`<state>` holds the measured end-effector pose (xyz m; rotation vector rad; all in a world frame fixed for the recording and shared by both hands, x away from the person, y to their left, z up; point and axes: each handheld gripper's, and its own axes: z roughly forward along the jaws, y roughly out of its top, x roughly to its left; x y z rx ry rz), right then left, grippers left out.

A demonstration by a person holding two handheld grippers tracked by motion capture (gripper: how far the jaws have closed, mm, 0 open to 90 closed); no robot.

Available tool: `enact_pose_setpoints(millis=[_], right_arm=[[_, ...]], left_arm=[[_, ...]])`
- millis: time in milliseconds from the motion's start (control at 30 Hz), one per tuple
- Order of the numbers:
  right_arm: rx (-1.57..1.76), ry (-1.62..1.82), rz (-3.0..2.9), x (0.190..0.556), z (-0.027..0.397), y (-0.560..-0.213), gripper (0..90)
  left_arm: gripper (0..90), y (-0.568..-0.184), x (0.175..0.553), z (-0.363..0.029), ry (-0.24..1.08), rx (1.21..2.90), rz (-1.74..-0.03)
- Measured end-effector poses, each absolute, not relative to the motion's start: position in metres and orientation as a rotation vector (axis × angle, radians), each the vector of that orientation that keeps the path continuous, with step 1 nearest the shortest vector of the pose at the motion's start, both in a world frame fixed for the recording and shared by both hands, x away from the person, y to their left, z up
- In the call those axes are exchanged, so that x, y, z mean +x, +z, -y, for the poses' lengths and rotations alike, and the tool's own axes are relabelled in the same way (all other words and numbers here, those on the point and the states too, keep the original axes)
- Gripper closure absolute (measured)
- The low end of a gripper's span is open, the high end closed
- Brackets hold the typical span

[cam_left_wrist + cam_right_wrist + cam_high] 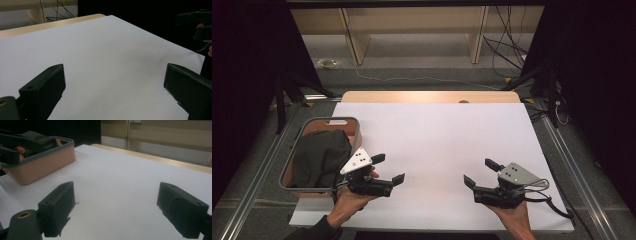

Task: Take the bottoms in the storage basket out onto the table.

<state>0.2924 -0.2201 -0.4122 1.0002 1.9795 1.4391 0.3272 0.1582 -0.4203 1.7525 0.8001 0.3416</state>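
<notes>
Dark cloth (319, 157) in unlabelled basket (354, 131) (seemingly), both claws agape

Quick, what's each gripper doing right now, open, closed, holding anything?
Left gripper: open, holding nothing.
Right gripper: open, holding nothing.

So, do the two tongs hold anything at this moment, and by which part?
Nothing is held. The left tongs and the right tongs are both open above the white table sheet, with nothing between their jaws.
</notes>
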Motion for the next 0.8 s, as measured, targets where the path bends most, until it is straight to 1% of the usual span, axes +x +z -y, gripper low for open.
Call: enact_pose_setpoints(millis=[400,500,800], right_arm=[[1.009,1.44,-1.974,0.293,0.221,-0.412,15.8],[1.01,1.44,-1.974,0.293,0.221,-0.412,15.8],[1.012,1.438,-1.978,0.294,0.221,-0.411,15.8]], left_arm=[[3.2,-0.419,0.331,-0.158,0.351,1.747,-0.816],[3.3,-0.418,0.332,-0.157,0.373,1.76,-0.814],[3.6,-0.413,0.341,-0.158,0.39,1.777,-0.86]])
